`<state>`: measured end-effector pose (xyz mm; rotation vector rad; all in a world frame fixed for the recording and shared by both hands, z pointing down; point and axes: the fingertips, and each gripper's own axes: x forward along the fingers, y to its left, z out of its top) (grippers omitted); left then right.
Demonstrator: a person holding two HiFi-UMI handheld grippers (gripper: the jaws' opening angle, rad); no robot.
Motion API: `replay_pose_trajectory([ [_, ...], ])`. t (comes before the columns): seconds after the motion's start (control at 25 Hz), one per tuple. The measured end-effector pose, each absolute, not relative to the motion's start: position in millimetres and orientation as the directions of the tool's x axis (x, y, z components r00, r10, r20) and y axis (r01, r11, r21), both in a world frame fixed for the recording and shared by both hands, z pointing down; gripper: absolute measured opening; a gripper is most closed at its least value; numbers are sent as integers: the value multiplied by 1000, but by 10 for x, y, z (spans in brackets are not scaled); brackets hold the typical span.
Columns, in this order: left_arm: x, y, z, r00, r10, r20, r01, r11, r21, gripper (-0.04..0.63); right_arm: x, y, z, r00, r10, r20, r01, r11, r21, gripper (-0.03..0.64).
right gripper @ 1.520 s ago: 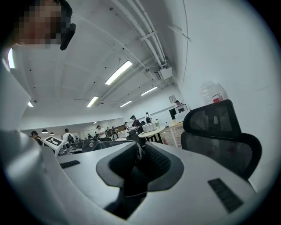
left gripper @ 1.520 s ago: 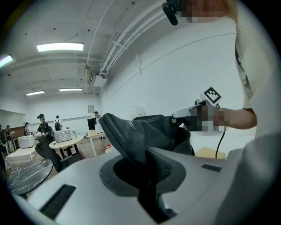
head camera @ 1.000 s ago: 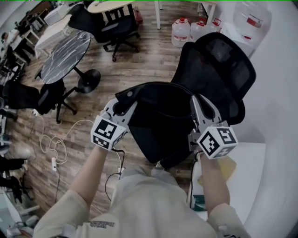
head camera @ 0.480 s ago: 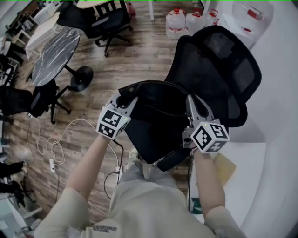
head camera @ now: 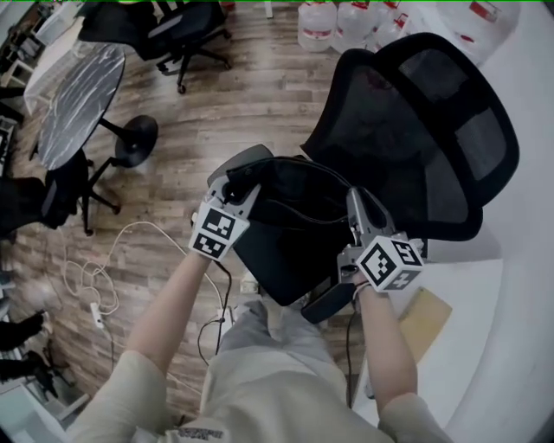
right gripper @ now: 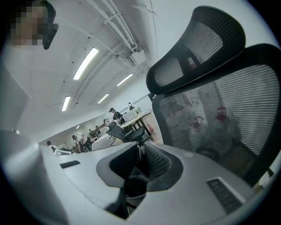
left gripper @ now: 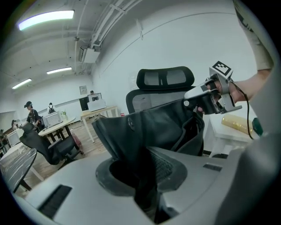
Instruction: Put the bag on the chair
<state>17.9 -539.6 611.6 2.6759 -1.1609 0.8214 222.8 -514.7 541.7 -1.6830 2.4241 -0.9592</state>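
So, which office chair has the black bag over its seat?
The mesh-backed chair with the headrest, by the white wall; the black bag is held above its seat. The other chairs stand off by the tables.

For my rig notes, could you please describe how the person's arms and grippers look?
Both the left gripper and right gripper are light grey with ribbed dark pads, each carrying a white cube printed with black square markers. Short cream sleeves; forearms bare. Left jaws have just been opening, right closing, the black bag between both.

Left hand-held gripper point(head camera: 233, 185) loosening, right point(head camera: 356, 201) gripping
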Motion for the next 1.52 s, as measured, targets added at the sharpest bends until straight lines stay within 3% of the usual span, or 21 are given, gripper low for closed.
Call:
replay_pose_trajectory([
  [0.52,72,-5635,7310,589,-526,613,-665,-747,-2,90,2084,-5322,6508,-277,-841,466,-889,39,-457,72],
  [1.52,-306,-5100,8891,539,-333,773,-688,-704,177,121,1754,-4638,8153,-221,-678,701,-920,-94,-381,74],
])
